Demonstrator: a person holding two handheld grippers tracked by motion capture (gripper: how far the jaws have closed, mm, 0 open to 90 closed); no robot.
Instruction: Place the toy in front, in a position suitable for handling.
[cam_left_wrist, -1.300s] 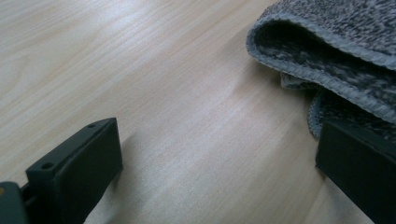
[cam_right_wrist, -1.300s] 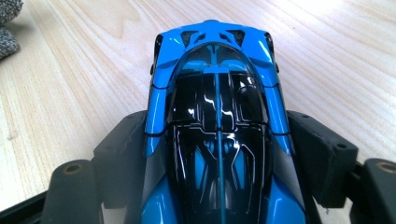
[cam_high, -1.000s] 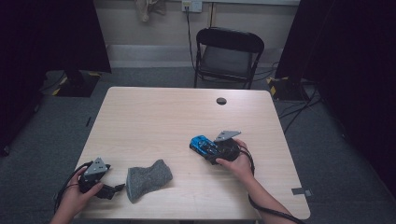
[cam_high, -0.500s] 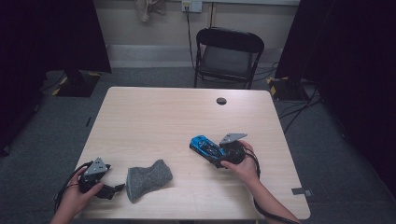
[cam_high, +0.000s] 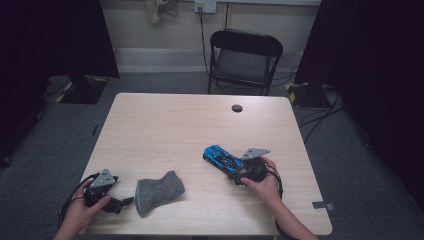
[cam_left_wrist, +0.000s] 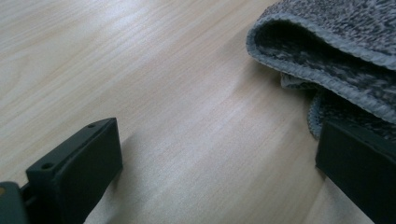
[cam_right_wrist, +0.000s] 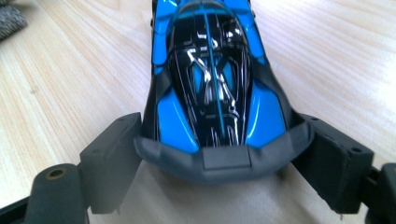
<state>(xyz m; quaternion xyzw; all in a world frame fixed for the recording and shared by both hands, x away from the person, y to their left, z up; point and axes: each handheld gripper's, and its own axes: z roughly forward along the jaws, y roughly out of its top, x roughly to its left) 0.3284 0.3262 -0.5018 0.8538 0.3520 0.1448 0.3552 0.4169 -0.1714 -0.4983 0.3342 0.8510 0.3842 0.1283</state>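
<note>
On the table (cam_high: 165, 125), the blue toy car (cam_high: 221, 158) lies right of the middle, nearer the right edge than the left and about midway between the far and near edges. It sits aslant, one end pointing toward the far-left corner, the other end toward the near-right corner, where the right gripper (cam_high: 243, 174) meets it. In the right gripper view the car (cam_right_wrist: 212, 88) stretches straight away from the right gripper (cam_right_wrist: 219, 172), and its grey end piece sits between the two black jaws. The jaws stand wide, about as far apart as the car is broad, one at each side of that end; the left one looks to touch the grey piece, the right one is just beside it, and whether they press on the car cannot be told for sure.

The left gripper (cam_high: 114, 202) rests near the near-left corner, held by the person's left hand (cam_high: 82, 212). Its jaws are spread wide with bare wood between them in the left gripper view. The grey cloth (cam_left_wrist: 336, 60) lies crumpled just ahead, its hem touching or overlapping the right-hand jaw there. In the high view the cloth (cam_high: 157, 191) is just right of that gripper, well apart from the car.
</note>
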